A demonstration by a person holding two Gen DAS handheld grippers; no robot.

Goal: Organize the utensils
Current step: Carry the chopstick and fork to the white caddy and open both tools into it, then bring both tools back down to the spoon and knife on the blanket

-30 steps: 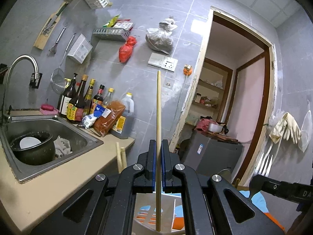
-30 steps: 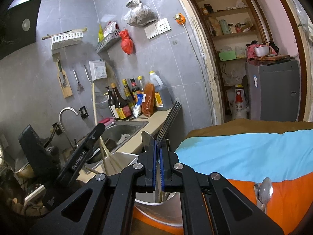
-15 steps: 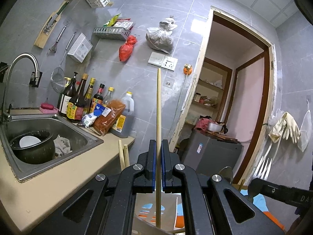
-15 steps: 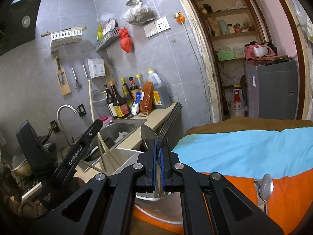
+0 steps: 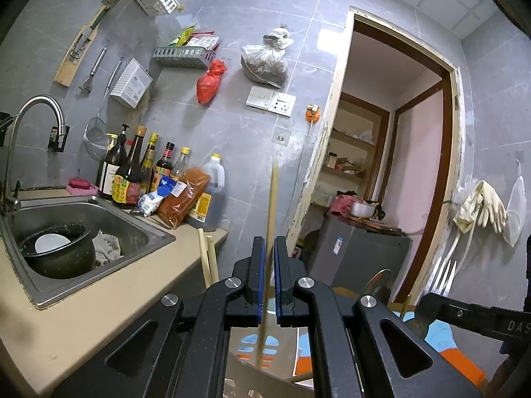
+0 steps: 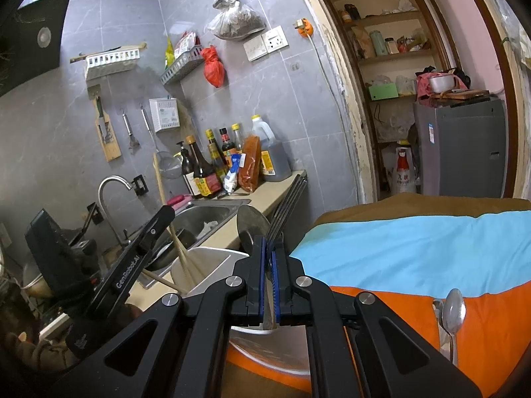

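My left gripper point(image 5: 269, 248) has a small gap between its pads, and a wooden chopstick point(image 5: 271, 199) stands upright between them, blurred, its lower end down in the white utensil holder point(image 5: 252, 364). Two other chopsticks point(image 5: 208, 258) lean in the holder. My right gripper point(image 6: 270, 248) is shut on a metal fork point(image 6: 287, 204), held upright over the holder point(image 6: 212, 265). The fork's tines point(image 5: 443, 273) also show in the left wrist view. A spoon bowl point(image 6: 250, 225) stands in the holder. A loose spoon point(image 6: 453, 311) lies on the orange cloth.
A steel sink point(image 5: 83, 229) with a black pot is at left, with sauce bottles point(image 5: 139, 169) behind it. A blue and orange cloth point(image 6: 415, 252) covers the table. A grey cabinet point(image 6: 461, 149) stands by the doorway.
The chopstick has slid down between my left gripper's pads into the holder, its top much lower. The left jaws have parted slightly. The right gripper with the fork has barely moved.
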